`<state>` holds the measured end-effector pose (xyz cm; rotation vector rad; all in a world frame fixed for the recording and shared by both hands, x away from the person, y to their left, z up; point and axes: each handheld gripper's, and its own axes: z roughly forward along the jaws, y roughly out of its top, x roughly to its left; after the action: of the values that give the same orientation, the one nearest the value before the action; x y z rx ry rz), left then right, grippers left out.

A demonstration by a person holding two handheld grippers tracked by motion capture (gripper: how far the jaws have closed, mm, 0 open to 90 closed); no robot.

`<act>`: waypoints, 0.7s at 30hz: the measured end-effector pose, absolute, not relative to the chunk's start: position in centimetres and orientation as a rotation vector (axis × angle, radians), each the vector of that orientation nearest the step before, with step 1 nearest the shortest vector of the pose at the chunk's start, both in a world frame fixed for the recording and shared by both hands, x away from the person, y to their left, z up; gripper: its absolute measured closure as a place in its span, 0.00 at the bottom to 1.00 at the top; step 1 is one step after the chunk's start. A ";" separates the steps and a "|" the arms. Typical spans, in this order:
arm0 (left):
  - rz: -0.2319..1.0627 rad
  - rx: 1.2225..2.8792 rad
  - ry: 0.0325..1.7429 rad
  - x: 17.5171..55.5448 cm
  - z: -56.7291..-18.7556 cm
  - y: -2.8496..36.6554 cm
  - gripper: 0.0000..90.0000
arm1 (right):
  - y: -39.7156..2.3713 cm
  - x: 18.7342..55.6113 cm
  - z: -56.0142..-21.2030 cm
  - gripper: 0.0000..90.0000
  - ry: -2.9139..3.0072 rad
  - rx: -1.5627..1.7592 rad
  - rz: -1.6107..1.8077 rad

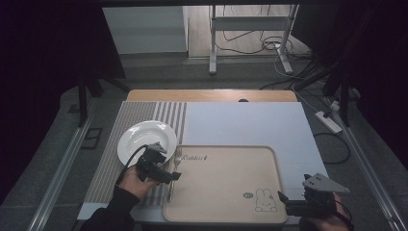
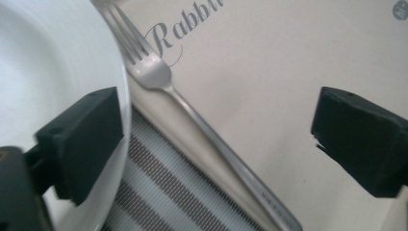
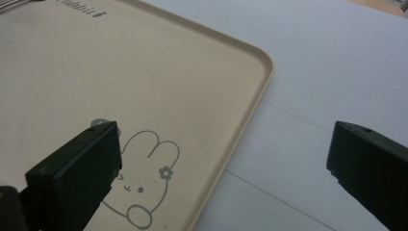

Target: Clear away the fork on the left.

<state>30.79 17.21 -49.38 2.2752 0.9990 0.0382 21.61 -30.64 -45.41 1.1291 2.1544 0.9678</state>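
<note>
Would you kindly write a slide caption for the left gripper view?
Open left gripper above a fork lying on the tray's edge beside a white plate.

Tray middle: bare across the tray point(image 1: 226, 183), open from 12 to 6 o'clock.
Tray left rim: blocked by the fork point(image 1: 174, 168), lying along it, tines toward 12 o'clock.
Beyond the fork, at 9 o'clock: plate point(image 1: 139, 139) just beside, its rim close to the tines.
Left gripper point(image 1: 166, 174): over the fork handle, jaws wide apart, handle between them untouched.
White mat, 12 to 3 o'clock of tray: open.
Right gripper point(image 1: 284, 198): at the tray's 4 o'clock corner, jaws spread.
</note>
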 end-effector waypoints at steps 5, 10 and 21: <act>0.051 2.246 1.004 30.5 -49.1 18.1 0.00 | -30.6 21.6 -45.4 0.00 2.155 1.128 0.966; 0.087 2.229 0.989 30.0 -48.9 19.0 0.00 | -30.6 21.6 -45.4 0.00 2.155 1.129 0.966; 0.142 2.141 1.021 27.7 -49.0 21.8 0.00 | -30.6 21.6 -45.4 0.00 2.158 1.131 0.961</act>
<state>27.68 21.80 -48.97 2.1407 1.0212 0.1421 21.64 -30.58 -45.42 1.1311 2.1577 0.9613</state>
